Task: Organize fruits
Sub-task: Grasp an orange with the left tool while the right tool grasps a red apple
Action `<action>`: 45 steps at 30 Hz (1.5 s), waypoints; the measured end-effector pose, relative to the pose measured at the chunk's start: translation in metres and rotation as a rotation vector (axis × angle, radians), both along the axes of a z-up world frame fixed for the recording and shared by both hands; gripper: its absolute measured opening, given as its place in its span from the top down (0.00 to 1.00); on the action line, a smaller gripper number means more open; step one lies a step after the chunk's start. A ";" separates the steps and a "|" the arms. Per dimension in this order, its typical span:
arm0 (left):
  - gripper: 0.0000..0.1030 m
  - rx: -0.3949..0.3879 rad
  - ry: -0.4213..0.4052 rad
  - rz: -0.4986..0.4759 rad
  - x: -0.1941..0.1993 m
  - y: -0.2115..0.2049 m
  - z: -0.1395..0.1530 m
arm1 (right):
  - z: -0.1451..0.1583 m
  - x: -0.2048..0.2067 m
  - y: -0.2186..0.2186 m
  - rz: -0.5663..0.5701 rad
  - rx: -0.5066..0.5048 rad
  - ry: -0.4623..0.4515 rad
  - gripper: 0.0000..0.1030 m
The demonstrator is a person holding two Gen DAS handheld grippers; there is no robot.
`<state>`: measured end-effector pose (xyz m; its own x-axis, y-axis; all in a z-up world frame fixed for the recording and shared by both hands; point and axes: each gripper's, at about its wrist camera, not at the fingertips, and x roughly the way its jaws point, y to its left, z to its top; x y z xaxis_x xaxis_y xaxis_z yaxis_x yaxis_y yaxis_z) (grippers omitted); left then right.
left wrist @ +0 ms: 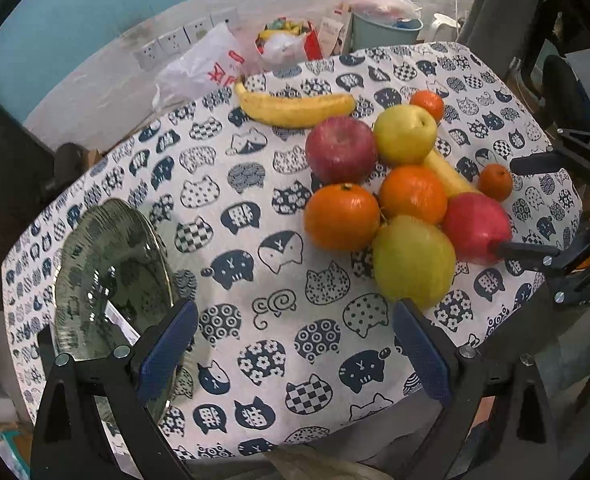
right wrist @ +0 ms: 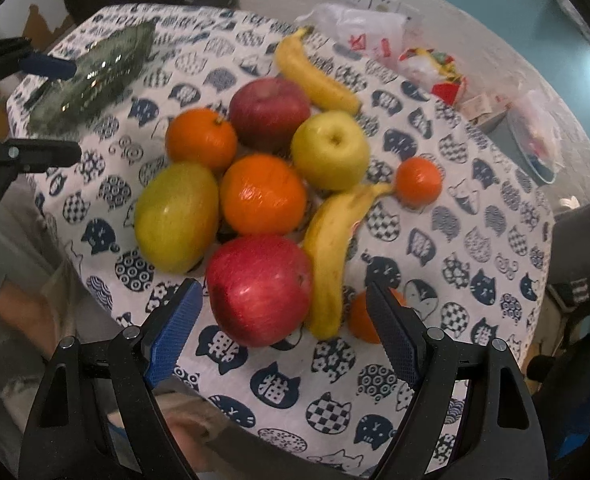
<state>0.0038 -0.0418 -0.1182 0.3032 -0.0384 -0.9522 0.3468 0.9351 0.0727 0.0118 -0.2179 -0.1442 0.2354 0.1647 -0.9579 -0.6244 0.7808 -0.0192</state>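
Observation:
Fruit lies bunched on the cat-print tablecloth (left wrist: 255,200): two red apples (right wrist: 259,288) (right wrist: 269,110), two yellow-green fruits (right wrist: 175,216) (right wrist: 329,150), several oranges (right wrist: 263,194) and two bananas (right wrist: 331,248) (right wrist: 315,76). My right gripper (right wrist: 283,292) is open, and the nearest red apple sits just ahead between its blue pads (right wrist: 175,328), apart from both. My left gripper (left wrist: 295,312) is open over bare cloth, with a clear glass plate (left wrist: 107,280) by its left finger and a yellow-green fruit (left wrist: 413,266) near its right fingertip.
Beyond the table's far edge are plastic bags (left wrist: 211,64), a red packet (left wrist: 287,40) and a teal bucket (left wrist: 387,28) against a wall with sockets (left wrist: 183,38). A small orange (right wrist: 361,320) sits partly hidden behind my right finger. The person's clothing shows at the near edge.

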 end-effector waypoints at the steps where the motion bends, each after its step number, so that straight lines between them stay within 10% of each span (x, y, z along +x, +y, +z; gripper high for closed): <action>1: 0.04 -0.001 0.004 -0.001 0.000 0.000 -0.002 | -0.004 0.000 0.002 0.006 -0.010 0.006 0.20; 24: 0.04 -0.034 0.055 0.012 0.015 -0.003 -0.014 | -0.044 -0.002 0.028 0.102 -0.107 0.004 0.38; 45: 0.04 -0.132 0.121 0.153 0.076 -0.015 -0.041 | 0.010 0.045 -0.033 -0.223 0.115 -0.069 0.40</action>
